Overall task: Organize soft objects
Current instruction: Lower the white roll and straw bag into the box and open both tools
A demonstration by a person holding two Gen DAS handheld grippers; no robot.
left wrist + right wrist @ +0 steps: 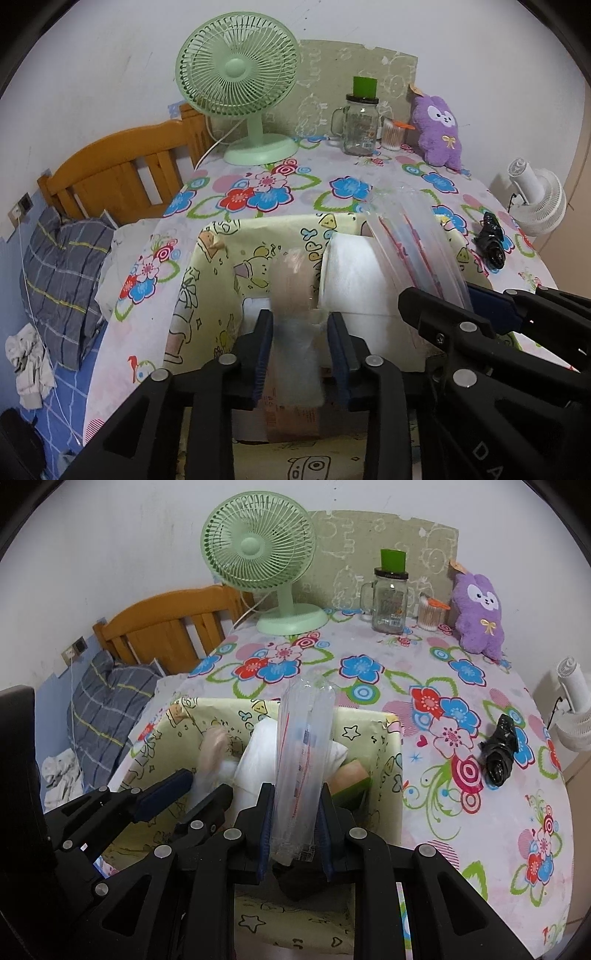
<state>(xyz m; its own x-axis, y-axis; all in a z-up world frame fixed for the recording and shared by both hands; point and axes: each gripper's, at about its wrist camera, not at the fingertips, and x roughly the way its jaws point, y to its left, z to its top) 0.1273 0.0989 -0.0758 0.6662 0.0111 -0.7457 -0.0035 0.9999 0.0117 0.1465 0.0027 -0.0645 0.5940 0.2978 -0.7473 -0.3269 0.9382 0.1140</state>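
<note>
A yellow cartoon-print box stands on the flowered tablecloth. A white soft pack and a pink-and-green piece lie inside it. My left gripper hangs over the box, open. A pinkish bubble-wrapped packet sits blurred between its pads, with slight gaps on both sides. My right gripper is shut on a long clear plastic bag that sticks up over the box. A purple plush leans at the back right. A crumpled black bag lies to the right.
At the back stand a green fan, a glass jar with a green cap and a cotton-swab tub. A white fan is off the right edge. A wooden headboard and a grey pillow are left.
</note>
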